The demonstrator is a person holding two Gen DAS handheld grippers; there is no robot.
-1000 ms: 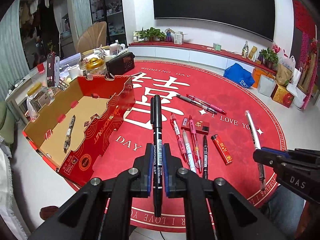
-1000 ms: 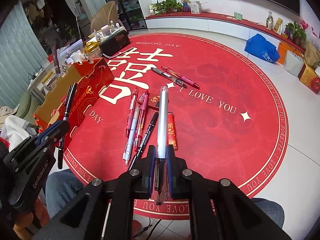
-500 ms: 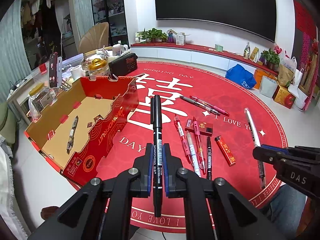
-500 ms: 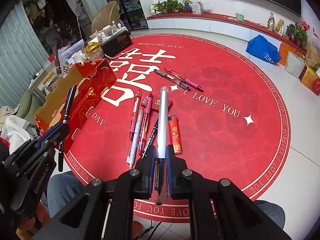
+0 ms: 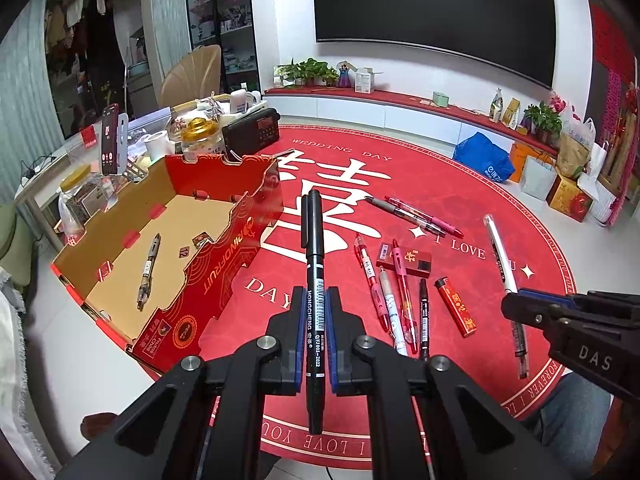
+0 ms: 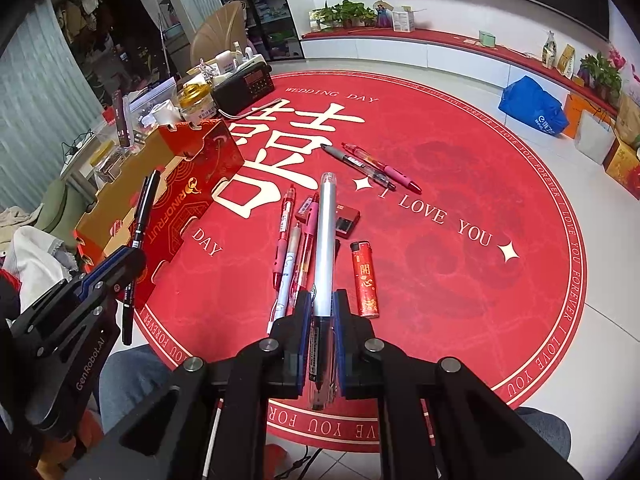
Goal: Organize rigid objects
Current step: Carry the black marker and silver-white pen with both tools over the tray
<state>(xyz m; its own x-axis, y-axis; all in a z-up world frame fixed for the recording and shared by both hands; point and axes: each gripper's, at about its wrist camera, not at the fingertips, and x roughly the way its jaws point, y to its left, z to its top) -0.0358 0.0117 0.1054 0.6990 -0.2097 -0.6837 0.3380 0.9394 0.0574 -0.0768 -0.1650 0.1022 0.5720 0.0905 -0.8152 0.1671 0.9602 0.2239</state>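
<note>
My left gripper (image 5: pixel 314 300) is shut on a black marker pen (image 5: pixel 314 248) and holds it above the round red mat, right of the open cardboard box (image 5: pixel 216 252). One pen (image 5: pixel 147 272) lies inside the box. My right gripper (image 6: pixel 322 304) is shut on a white-and-clear pen (image 6: pixel 325 240) held above the mat. Several pens (image 5: pixel 394 292), a red lighter (image 5: pixel 456 306) and a small red box (image 5: pixel 416 260) lie on the mat. The left gripper also shows in the right wrist view (image 6: pixel 120 260), the right gripper in the left wrist view (image 5: pixel 516 304).
Two more pens (image 5: pixel 416 216) lie farther out on the red mat (image 5: pixel 460 184). A radio (image 5: pixel 250 130), a jar (image 5: pixel 198 140) and a phone on a stand (image 5: pixel 110 140) crowd the area behind the box. Bags stand at the far right.
Both grippers have risen and drawn back a little with their pens still held. The objects on the mat have not moved.
</note>
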